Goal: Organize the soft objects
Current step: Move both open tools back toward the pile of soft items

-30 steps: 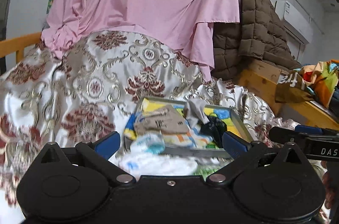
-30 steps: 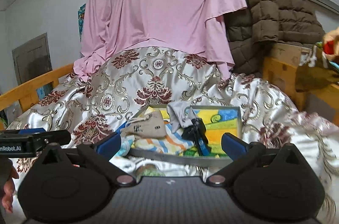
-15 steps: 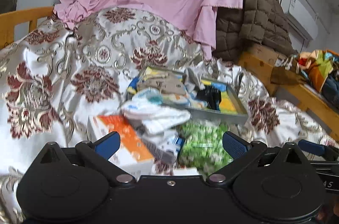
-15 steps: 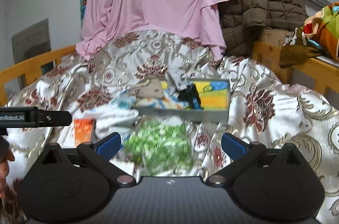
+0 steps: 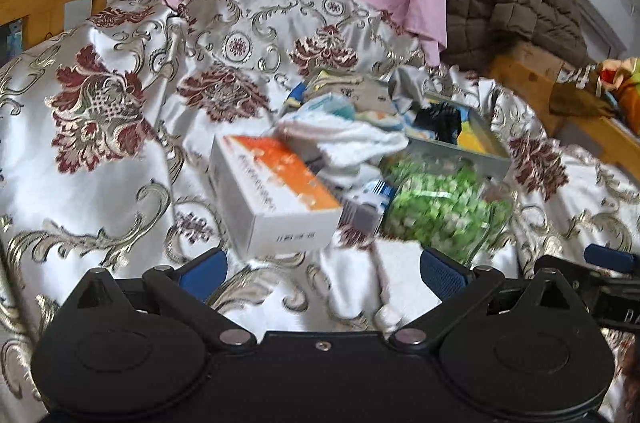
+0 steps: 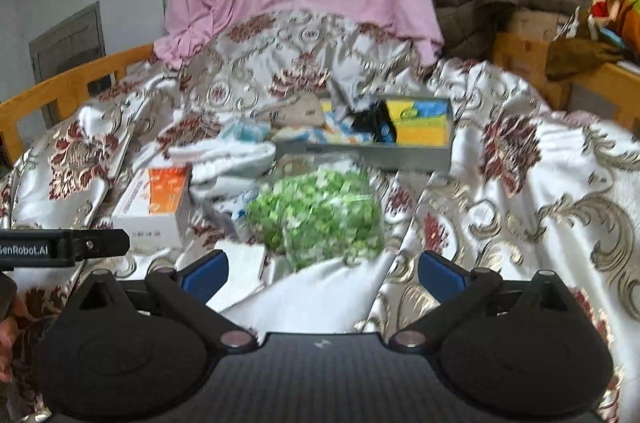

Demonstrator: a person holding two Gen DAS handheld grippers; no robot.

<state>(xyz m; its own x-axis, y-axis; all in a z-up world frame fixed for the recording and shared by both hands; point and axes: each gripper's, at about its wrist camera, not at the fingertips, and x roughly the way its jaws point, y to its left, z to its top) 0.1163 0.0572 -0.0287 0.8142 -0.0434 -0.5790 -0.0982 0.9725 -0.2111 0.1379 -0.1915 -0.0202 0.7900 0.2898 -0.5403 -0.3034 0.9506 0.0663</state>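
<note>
The soft things are lying in a heap in the middle of both frames: a white cloth (image 6: 224,159) is draping over an orange box (image 6: 156,207), and a green bag (image 6: 320,215) is sitting just in front of the grey tray (image 6: 372,155), which is already holding some folded cloths and a black item. All of this is resting on the flowered bedcover (image 6: 540,183).

The left gripper (image 5: 320,273) and the right gripper (image 6: 322,273) are both hovering low before the heap, fingers spread wide and holding nothing.

I think the step is reaching for a first piece. The bag is nearest to the right gripper; it is probably slippery and loose, so pinching a fold at its top seems safer than squeezing the middle.

The tray's near wall is standing between bag and tray, so a lift over it is needed. Right of the heap the cover is lying free; at the left, the box and the other gripper are crowding the way.
</note>
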